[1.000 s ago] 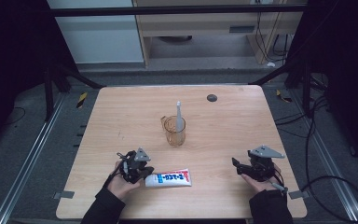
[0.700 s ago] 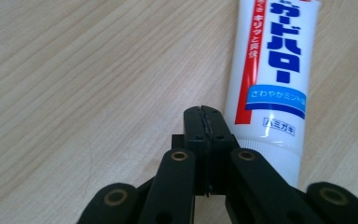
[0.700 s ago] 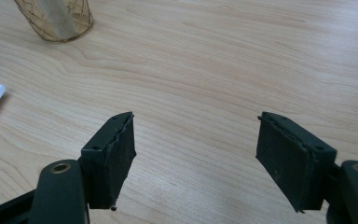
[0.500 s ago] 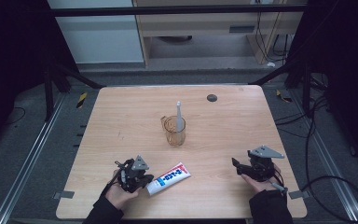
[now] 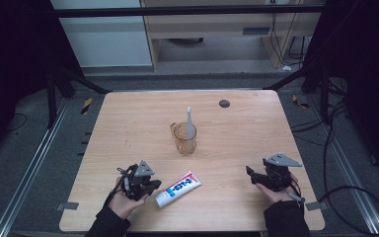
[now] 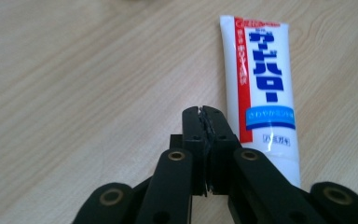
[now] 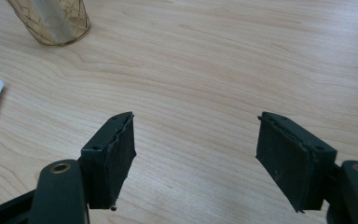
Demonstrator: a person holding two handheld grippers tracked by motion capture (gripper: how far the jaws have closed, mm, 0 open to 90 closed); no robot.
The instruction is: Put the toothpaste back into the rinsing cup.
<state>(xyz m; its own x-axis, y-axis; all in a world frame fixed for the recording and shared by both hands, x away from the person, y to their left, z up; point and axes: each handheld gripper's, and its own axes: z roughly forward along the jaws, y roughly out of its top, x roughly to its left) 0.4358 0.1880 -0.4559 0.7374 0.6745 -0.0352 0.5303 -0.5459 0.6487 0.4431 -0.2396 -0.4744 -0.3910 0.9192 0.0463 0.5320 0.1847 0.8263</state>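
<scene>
The wooden table (image 5: 128,128) stood pale and square. On it lay a toothpaste tube (image 5: 178,188) near the front edge — flat, angled — while an amber cup (image 5: 184,139) stood mid-table and a small dark disc (image 5: 224,103) sat toward the far edge.

A white toothpaste tube (image 6: 261,88) printed in red and blue, an amber cup (image 5: 184,138) and black tongs are seen on a pale wood-grained surface (image 5: 128,123)

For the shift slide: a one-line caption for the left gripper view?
Left gripper, jaws shut, beside the toothpaste tube lying flat on the wooden table.
</scene>
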